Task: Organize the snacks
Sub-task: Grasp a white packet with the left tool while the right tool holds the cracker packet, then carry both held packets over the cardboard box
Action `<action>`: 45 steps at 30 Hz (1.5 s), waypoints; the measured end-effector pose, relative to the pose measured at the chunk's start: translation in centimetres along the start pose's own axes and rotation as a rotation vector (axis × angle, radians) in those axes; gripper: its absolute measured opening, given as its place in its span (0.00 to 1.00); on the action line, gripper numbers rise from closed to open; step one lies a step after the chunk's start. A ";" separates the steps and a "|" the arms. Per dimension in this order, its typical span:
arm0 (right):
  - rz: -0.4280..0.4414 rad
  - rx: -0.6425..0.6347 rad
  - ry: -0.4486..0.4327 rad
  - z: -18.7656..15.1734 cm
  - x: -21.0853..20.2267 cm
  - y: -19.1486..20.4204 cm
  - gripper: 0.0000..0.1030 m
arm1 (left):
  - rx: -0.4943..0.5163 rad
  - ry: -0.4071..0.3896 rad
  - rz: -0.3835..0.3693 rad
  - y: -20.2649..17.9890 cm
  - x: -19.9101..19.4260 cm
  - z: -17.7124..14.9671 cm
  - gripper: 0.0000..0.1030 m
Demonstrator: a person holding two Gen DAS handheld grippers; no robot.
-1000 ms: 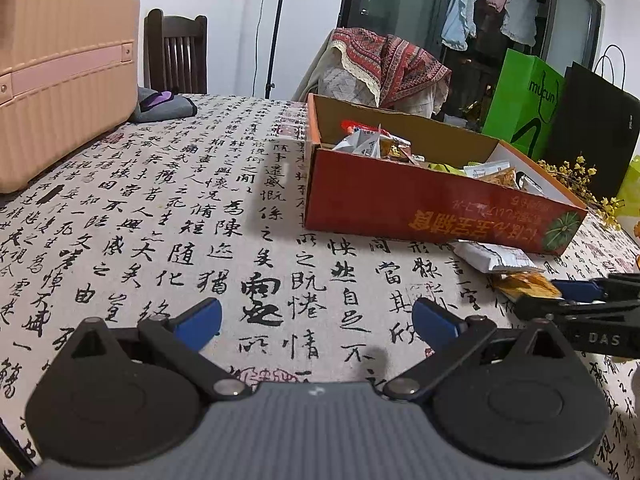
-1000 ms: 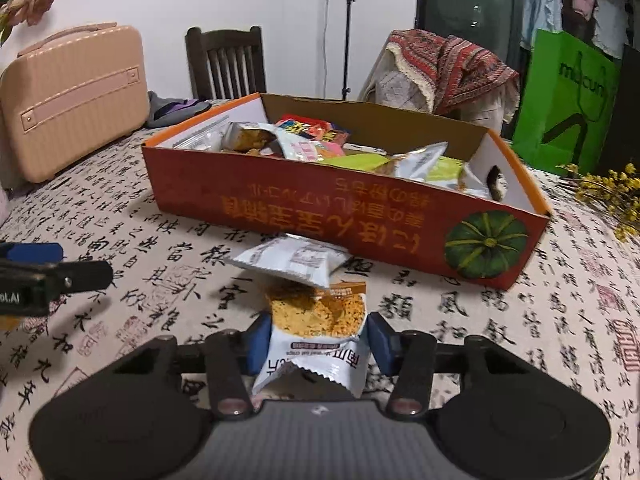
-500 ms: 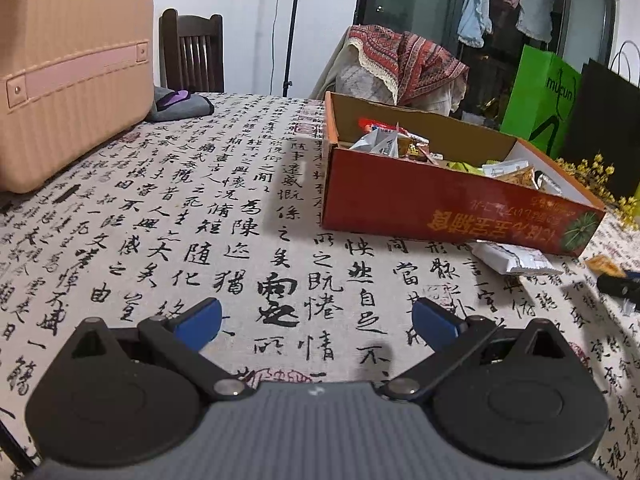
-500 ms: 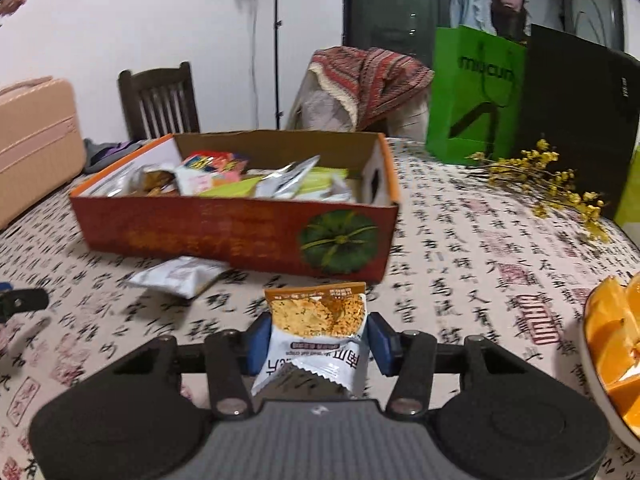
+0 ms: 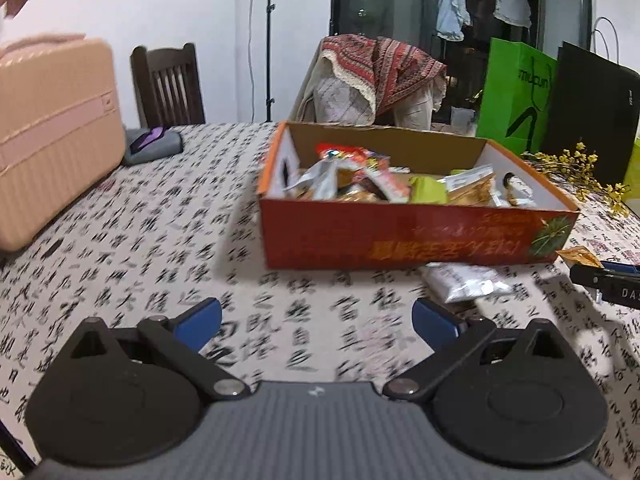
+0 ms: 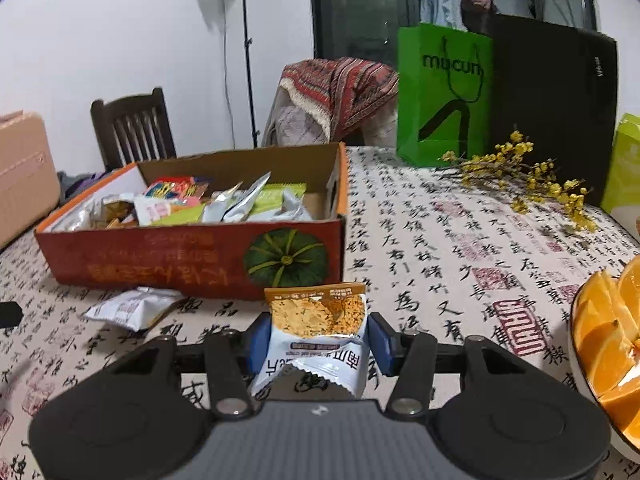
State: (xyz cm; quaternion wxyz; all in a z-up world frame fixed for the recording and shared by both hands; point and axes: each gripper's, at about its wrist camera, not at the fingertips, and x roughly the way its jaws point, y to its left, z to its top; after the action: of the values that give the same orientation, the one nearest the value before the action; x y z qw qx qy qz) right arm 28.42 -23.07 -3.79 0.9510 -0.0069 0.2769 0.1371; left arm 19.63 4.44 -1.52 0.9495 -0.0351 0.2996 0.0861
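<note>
My right gripper (image 6: 316, 338) is shut on an orange-and-white cracker packet (image 6: 316, 328), held above the table in front of the box's right corner. The orange cardboard box (image 6: 192, 260) holds several snack packets (image 6: 224, 204). A white snack packet (image 6: 128, 308) lies on the cloth in front of the box; it also shows in the left wrist view (image 5: 464, 284). My left gripper (image 5: 316, 320) is open and empty above the cloth, to the front left of the box (image 5: 400, 236). The right gripper's tip with its packet (image 5: 580, 258) shows at the right edge.
A pink suitcase (image 5: 52, 136) stands on the table's left. A grey pouch (image 5: 152, 146) lies behind it. A plate of orange slices (image 6: 608, 332) sits at the right. Yellow dried flowers (image 6: 532, 176), a green bag (image 6: 444, 96) and a black bag (image 6: 560, 92) stand at the back right.
My right gripper has lifted the cracker packet off the table and swung right, toward the box's right corner. My left gripper has risen and moved nearer the box, still open.
</note>
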 end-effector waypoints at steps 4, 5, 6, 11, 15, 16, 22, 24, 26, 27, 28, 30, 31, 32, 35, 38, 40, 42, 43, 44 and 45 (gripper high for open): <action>-0.007 0.023 -0.022 -0.1 -0.4 -0.4 0.49 | 0.014 0.006 -0.021 -2.5 0.7 0.8 1.00; -0.011 0.030 -0.025 -0.1 -0.5 -0.5 0.49 | 0.020 0.010 -0.029 -3.3 0.9 1.1 1.00; -0.014 0.036 -0.026 -0.1 -0.5 -0.6 0.49 | 0.026 0.011 -0.034 -3.8 1.0 1.2 1.00; -0.031 0.077 -0.026 -0.1 -0.5 -1.3 0.49 | 0.053 0.024 -0.037 -7.1 2.3 1.9 1.00; -0.041 0.101 -0.040 -0.1 -0.8 -1.7 0.49 | 0.029 0.074 -0.053 -9.1 4.1 2.1 1.00; -0.050 0.099 -0.046 -0.1 -0.9 -1.7 0.49 | 0.025 0.083 -0.054 -9.4 4.5 2.1 1.00; -0.062 0.112 -0.058 -0.1 -1.1 -2.0 0.49 | 0.019 0.118 0.000 -10.9 6.8 2.2 1.00; -0.058 0.119 -0.062 0.0 -1.1 -2.1 0.50 | 0.019 0.132 0.021 -11.3 7.4 2.1 1.00; -0.054 0.120 -0.069 0.0 -1.3 -2.1 0.50 | 0.012 0.136 0.030 -11.6 7.7 2.0 1.00; -0.052 0.120 -0.071 0.0 -1.3 -2.1 0.50 | 0.011 0.134 0.034 -11.7 7.8 2.0 0.99; -0.049 0.120 -0.071 0.0 -1.3 -2.1 0.50 | 0.012 0.132 0.037 -11.7 7.9 2.0 0.94; -0.046 0.120 -0.071 0.0 -1.3 -2.1 0.50 | 0.019 0.140 0.039 -12.0 8.1 1.9 0.83; -0.045 0.121 -0.071 0.0 -1.3 -2.1 0.50 | 0.017 0.145 0.040 -12.0 8.3 1.9 0.77; -0.043 0.121 -0.072 0.0 -1.3 -2.1 0.50 | 0.006 0.152 0.032 -12.0 8.4 1.9 0.74; -0.036 0.121 -0.074 0.0 -1.3 -2.1 0.50 | -0.003 0.145 0.032 -11.9 8.5 1.8 0.59; -0.034 0.118 -0.070 -0.1 -1.2 -2.1 0.50 | 0.012 0.133 0.023 -12.0 8.4 1.7 0.55; -0.034 0.117 -0.067 0.0 -1.2 -2.1 0.50 | 0.017 0.125 0.020 -12.0 8.3 1.6 0.54; -0.035 0.118 -0.063 0.0 -1.1 -2.1 0.50 | 0.011 0.124 0.017 -11.9 8.3 1.6 0.53; -0.035 0.118 -0.060 0.0 -1.1 -2.1 0.50 | 0.007 0.124 0.013 -11.8 8.2 1.6 0.53; -0.035 0.118 -0.058 0.0 -1.0 -2.0 0.50 | 0.002 0.125 0.010 -11.7 8.2 1.6 0.53; -0.036 0.117 -0.055 -0.1 -1.0 -2.0 0.50 | -0.001 0.125 0.009 -11.6 8.1 1.6 0.52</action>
State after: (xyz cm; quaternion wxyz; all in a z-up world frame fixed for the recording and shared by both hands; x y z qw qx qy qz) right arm 28.14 -25.27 -3.45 0.9594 0.0476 0.2579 0.1038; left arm 29.14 -5.61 -4.71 0.9285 -0.0395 0.3585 0.0883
